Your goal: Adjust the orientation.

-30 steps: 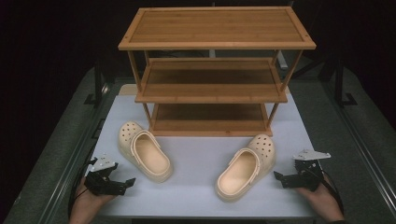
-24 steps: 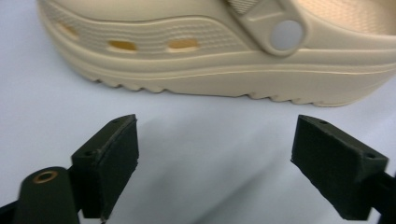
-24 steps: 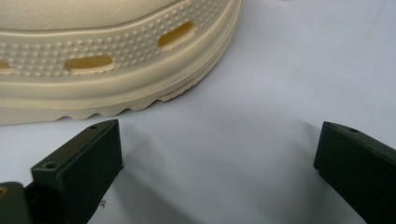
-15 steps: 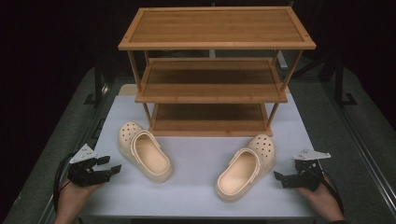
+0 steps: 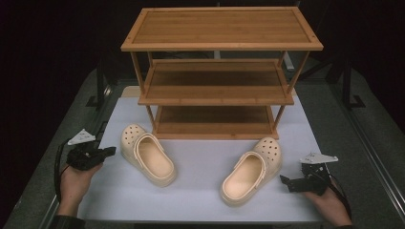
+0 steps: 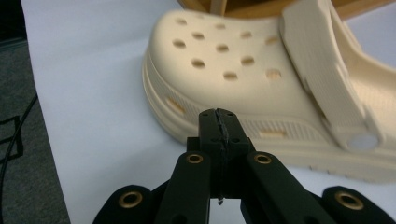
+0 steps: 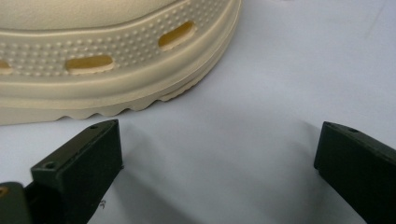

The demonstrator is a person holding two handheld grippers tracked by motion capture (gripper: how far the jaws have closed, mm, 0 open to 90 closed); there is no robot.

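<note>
White mat (image 5: 200,167) ahead, my left gripper (image 6: 219,122) pinched empty beside the left clog (image 5: 147,155); it must reopen or it shoves it. Right gripper (image 5: 285,182) gapes wide near the right clog (image 5: 249,171), risking a nudge.

The white mat (image 5: 205,181) lies bare between the two clogs, giving an open lane from six o'clock toward the rack's (image 5: 217,71) bottom shelf at twelve. The left clog (image 5: 147,153) sits at nine o'clock of that lane, just beside the rack's front left post; the right clog (image 5: 250,169) sits at three o'clock, its toe near the front right post. Both posts narrow entry to the lower shelves. The left gripper (image 5: 109,151), jaws just closed with nothing between them, has free mat between itself and the left clog. The right gripper (image 5: 285,182), jaws apart, has the right clog's sole (image 7: 116,79) close at its eleven o'clock and bare mat from twelve to three.
</note>
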